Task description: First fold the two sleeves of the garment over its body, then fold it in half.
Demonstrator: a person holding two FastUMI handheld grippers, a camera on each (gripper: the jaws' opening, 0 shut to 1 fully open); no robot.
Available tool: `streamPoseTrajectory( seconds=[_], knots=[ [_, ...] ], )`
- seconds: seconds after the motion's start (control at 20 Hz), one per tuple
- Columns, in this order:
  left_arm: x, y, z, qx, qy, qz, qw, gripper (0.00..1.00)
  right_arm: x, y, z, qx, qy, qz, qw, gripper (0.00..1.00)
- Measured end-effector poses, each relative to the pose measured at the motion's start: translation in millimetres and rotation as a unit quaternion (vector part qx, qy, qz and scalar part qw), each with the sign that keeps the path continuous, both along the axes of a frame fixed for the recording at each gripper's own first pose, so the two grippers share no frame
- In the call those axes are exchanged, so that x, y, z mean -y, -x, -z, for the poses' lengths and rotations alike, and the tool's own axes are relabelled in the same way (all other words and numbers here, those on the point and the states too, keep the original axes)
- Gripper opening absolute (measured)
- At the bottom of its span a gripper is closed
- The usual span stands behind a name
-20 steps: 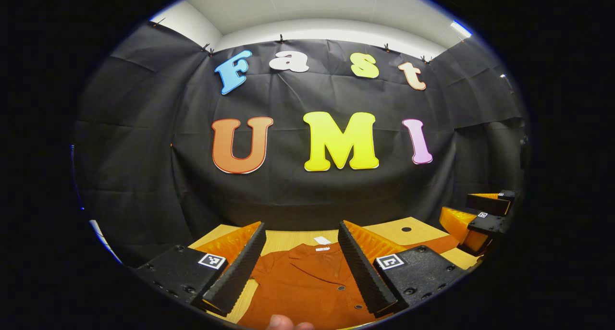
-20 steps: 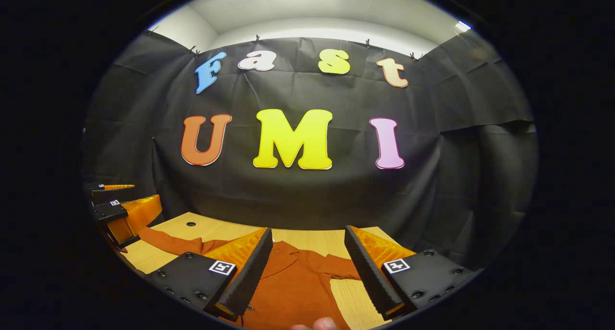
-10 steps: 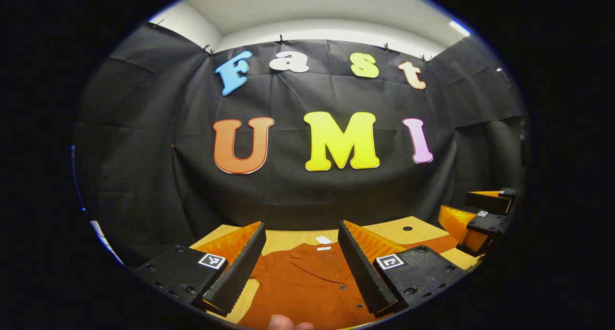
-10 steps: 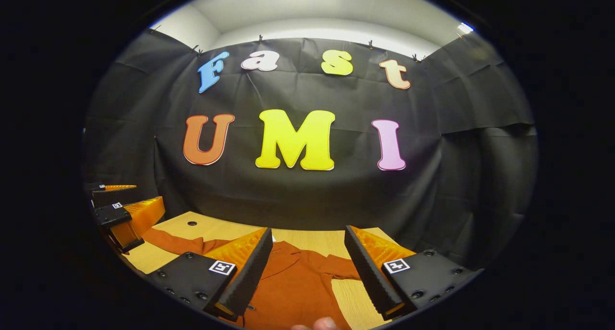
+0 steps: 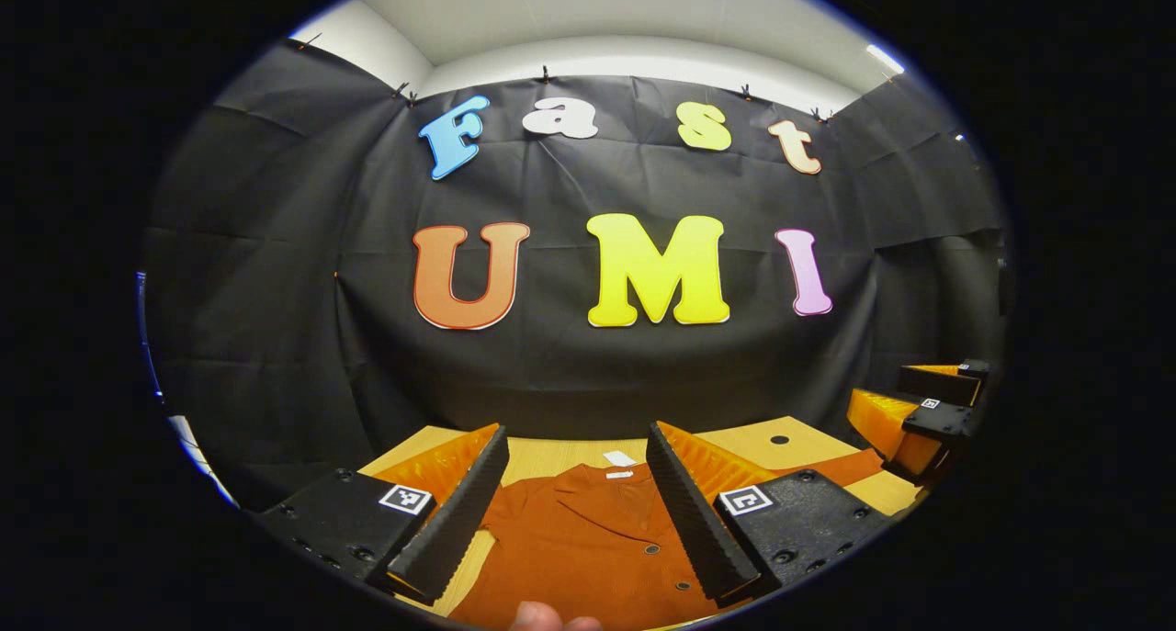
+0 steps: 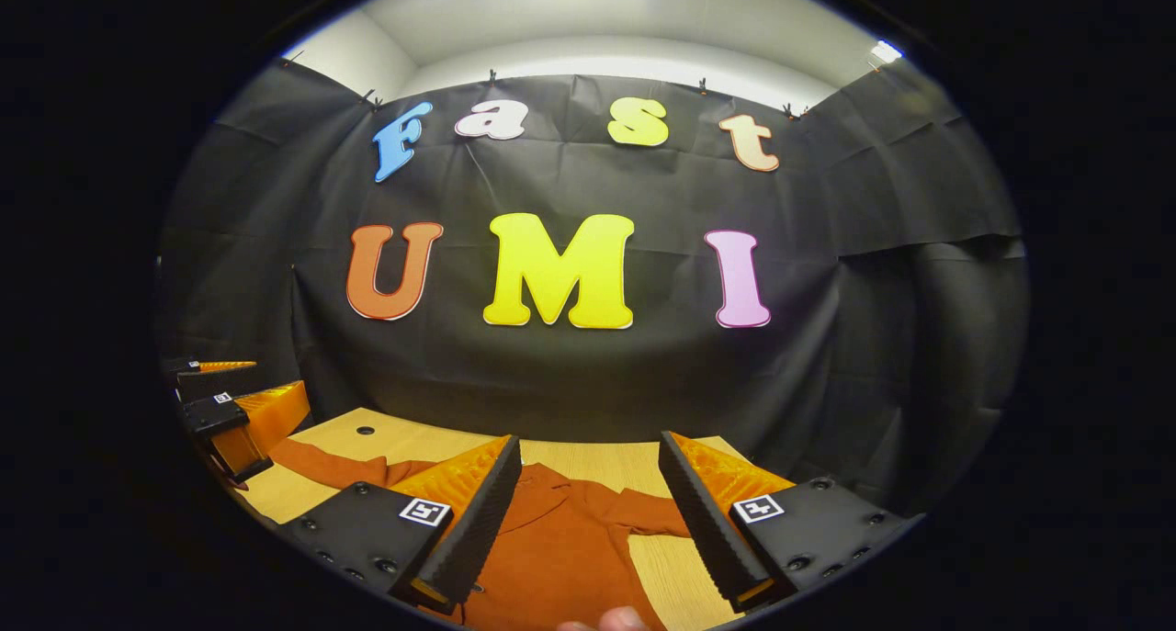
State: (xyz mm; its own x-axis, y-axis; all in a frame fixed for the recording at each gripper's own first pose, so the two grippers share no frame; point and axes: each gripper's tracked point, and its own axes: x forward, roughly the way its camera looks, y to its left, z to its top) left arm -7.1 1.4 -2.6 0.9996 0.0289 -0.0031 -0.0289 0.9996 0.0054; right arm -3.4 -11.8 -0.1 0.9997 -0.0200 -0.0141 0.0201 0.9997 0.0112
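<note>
With both the left gripper (image 5: 577,493) and the right gripper (image 6: 588,502) spread wide and holding nothing above the garment (image 5: 588,548), you should lower onto one sleeve (image 6: 657,512) near its cuff before closing.

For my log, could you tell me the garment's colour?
Rust orange garment, clearest in the left gripper view.

Wooden table (image 5: 797,432), rust shirt (image 5: 588,548) lying flat
</note>
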Motion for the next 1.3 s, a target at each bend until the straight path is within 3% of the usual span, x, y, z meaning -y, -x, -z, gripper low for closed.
streamPoseTrajectory(
  seconds=[0.7,1.05,1.15,1.3],
  knots=[
    [0.3,3.2,4.4,-0.006,0.003,0.001,1.0,0.98,4.9,7.1,4.2,-0.008,0.007,0.003,1.0,0.95],
    [1.7,2.2,16.5,-0.019,0.006,-0.006,1.0,0.98,1.6,0.9,16.3,-0.035,0.004,-0.02,0.999,0.95],
    [2.0,2.8,25.5,-0.026,0.014,-0.009,1.0,0.98,26.6,1.4,28.6,-0.061,0.003,-0.016,0.998,0.94],
    [12.5,9.0,53.7,-0.056,0.028,-0.005,0.998,0.98,97.1,-2.1,51.0,-0.105,0.003,0.023,0.994,0.94]
  ],
)
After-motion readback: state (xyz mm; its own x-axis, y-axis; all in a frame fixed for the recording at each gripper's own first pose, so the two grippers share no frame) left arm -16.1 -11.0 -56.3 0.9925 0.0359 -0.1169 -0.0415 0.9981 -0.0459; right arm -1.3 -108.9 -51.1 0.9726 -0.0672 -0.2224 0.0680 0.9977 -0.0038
